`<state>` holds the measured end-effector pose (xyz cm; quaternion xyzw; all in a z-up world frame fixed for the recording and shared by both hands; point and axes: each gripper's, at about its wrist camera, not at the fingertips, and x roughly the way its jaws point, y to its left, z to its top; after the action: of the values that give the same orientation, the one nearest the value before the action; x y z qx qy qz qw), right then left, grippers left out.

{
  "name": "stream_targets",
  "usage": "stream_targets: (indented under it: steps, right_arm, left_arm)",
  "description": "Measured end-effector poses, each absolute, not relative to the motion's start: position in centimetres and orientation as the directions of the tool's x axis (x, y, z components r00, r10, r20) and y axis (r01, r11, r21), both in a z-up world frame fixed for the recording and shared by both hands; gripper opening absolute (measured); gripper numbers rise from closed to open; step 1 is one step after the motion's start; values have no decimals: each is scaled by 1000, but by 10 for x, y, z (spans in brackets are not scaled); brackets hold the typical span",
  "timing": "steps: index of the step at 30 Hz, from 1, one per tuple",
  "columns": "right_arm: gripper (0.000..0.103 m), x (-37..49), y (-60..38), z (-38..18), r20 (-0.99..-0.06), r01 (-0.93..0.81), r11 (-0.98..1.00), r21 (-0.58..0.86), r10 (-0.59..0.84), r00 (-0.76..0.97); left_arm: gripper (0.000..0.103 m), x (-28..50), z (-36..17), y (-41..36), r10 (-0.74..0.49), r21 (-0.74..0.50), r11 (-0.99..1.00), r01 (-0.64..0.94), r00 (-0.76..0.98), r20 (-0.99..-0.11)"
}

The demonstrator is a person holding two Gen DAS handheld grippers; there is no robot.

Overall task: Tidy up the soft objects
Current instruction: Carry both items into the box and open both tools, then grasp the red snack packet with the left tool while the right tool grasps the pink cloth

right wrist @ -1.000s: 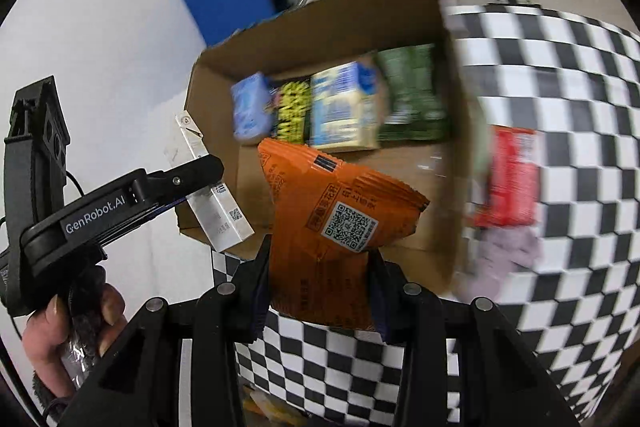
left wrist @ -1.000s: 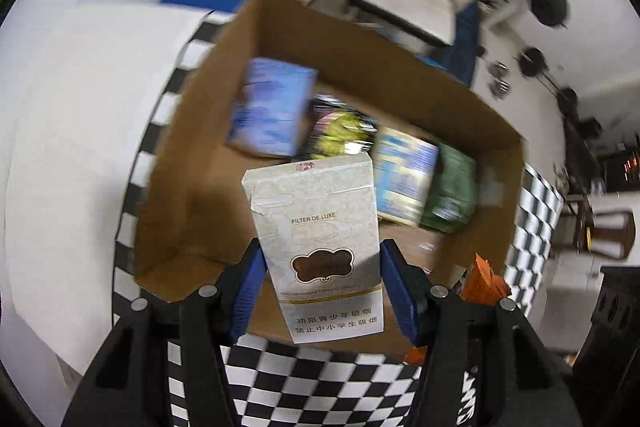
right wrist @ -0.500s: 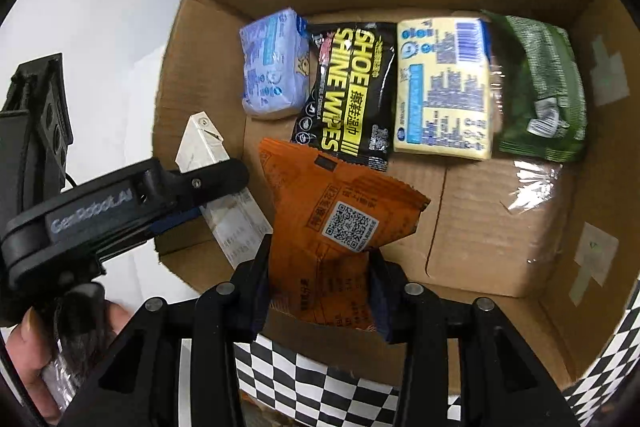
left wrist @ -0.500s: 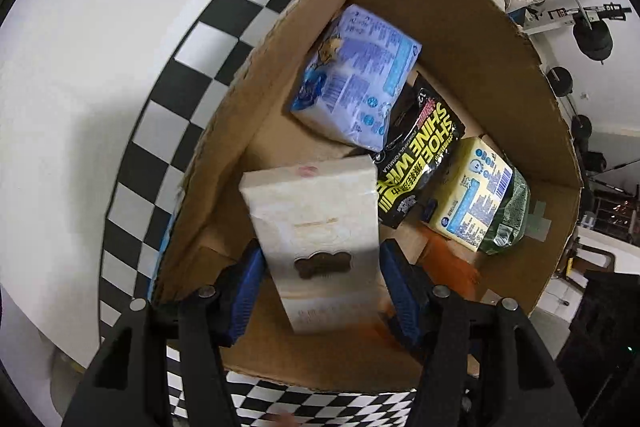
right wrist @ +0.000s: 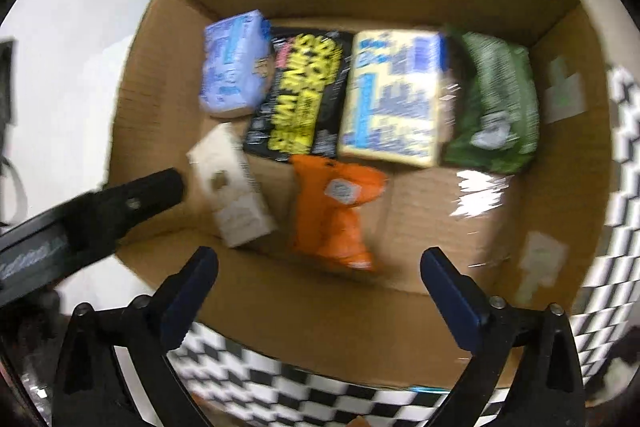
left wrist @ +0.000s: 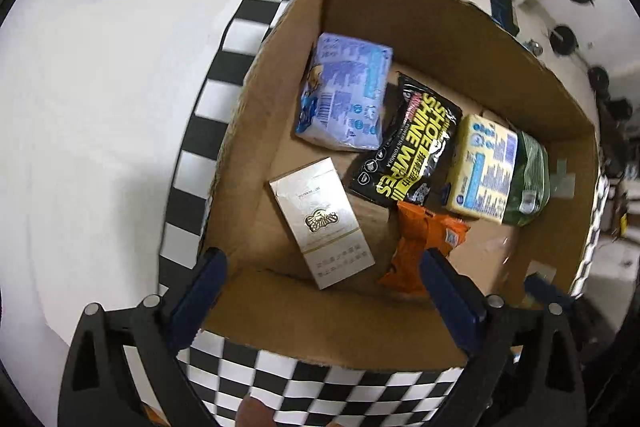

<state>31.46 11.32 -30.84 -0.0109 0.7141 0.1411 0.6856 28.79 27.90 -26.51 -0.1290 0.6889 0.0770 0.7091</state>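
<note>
My left tongs (left wrist: 322,277) are released, empty, above the cardboard box (left wrist: 420,27); right tongs (right wrist: 318,277) likewise spread. Below: white carton (left wrist: 322,223) near left on the box floor, orange packet (left wrist: 424,247) beside it. Far row: blue pack (left wrist: 344,103), black wipes (left wrist: 412,151), yellow pack (left wrist: 480,175), green pack (left wrist: 528,183).

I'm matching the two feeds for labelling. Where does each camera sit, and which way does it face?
Left wrist: rides the left gripper, looking down into the cardboard box; its own open fingers show.
Right wrist: rides the right gripper, looking down into the same box from the near rim; open fingers show, plus the left gripper's arm.
Shared: white carton, orange packet, shoe wipes.
</note>
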Motion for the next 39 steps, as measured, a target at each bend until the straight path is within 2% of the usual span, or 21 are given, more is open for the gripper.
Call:
stream_targets:
  steps: [4,7,11,15,18,22,24,25,26,28,30,31,32,39]
  right_arm:
    - [103,311,98,-297,-984,-214,960,180,178,-31]
    - [103,303,76,-277,-978,-191,961,200,208,24]
    - [103,288,10,-241,-962,-89,970,225,235,135]
    - [103,273,-76,-223,-948,59,965,257,240,208]
    - [103,259,-136,-235,-944,182,938,294,255,208]
    - [102,245,-174,-295,-936,292,889,352,331,121]
    - [93,241,-180,-326,-928,332,869,368,364,75]
    - [84,239,-181,-343,-923,352,858,374,383,46]
    - [79,236,-182,-362,-908,378,838,394,419,17]
    - [77,231,-181,-383,-877,410,800,438,480,0]
    - [67,228,-176,-397,-863,412,789,457,505,-10]
    - [45,226,-174,-402,-863,401,795,455,505,-23]
    - [40,224,-176,-404,-860,396,795,459,510,-25]
    - [40,198,-250,-375,-937,405,854,328,348,24]
  left_arm:
    - [98,284,-253,261,-37,-50,971,-232,61,-997]
    - [98,284,-232,235,37,21,989,-149,106,-994]
    - [98,289,-192,177,141,146,989,10,205,-969]
    - [99,299,-168,112,163,212,965,157,274,-948]
    - [99,311,-166,69,143,212,948,237,278,-950]
    - [99,325,-184,16,176,257,911,322,259,-950]
    - [99,329,-201,-7,201,279,888,365,238,-950]
    - [99,330,-208,-15,212,288,880,379,228,-950]
    - [99,332,-216,-23,223,295,871,393,217,-950]
    - [99,333,-231,-36,241,301,860,412,193,-951]
    - [99,334,-244,-50,241,287,859,424,161,-957]
    - [99,335,-250,-56,239,276,862,425,139,-961]
    - [99,335,-254,-61,237,267,867,421,124,-964]
    - [99,328,-289,-97,95,93,963,253,4,-995]
